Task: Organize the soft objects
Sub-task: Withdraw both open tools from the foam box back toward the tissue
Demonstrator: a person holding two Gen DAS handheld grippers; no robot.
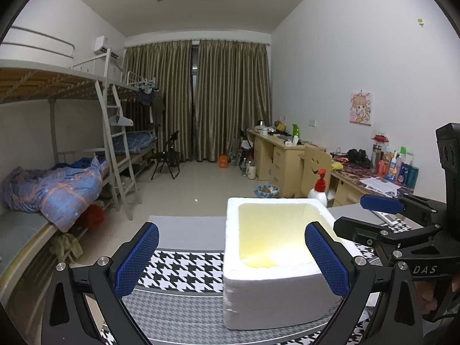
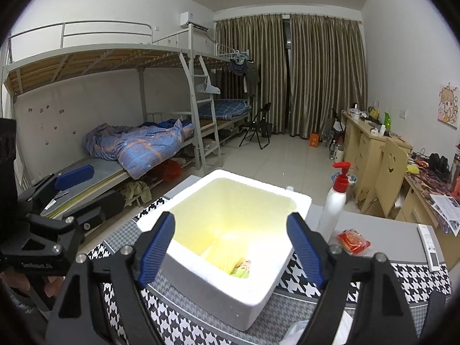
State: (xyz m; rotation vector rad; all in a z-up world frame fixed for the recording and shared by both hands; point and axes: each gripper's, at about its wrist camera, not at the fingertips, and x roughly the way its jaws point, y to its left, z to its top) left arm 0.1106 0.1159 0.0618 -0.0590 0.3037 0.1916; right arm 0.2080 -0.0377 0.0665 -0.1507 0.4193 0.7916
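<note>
while both grippers hover over the white foam box [image 2: 230, 247], the job looks partly done: something soft and crumpled, green and pink [image 2: 242, 267], lies in its near corner. a shiny red packet [image 2: 353, 241] waits on the tabletop [image 2: 382, 230] just right of the box, near a smooth pump bottle [image 2: 335, 201]. the left gripper [image 1: 231, 261] has its ribbed blue fingers spread wide, holding nothing. the right gripper [image 2: 230, 251] is likewise spread wide and empty above the box. the box is grainy, thick-walled, yellowish inside, sitting on a houndstooth cloth [image 1: 184, 270].
</note>
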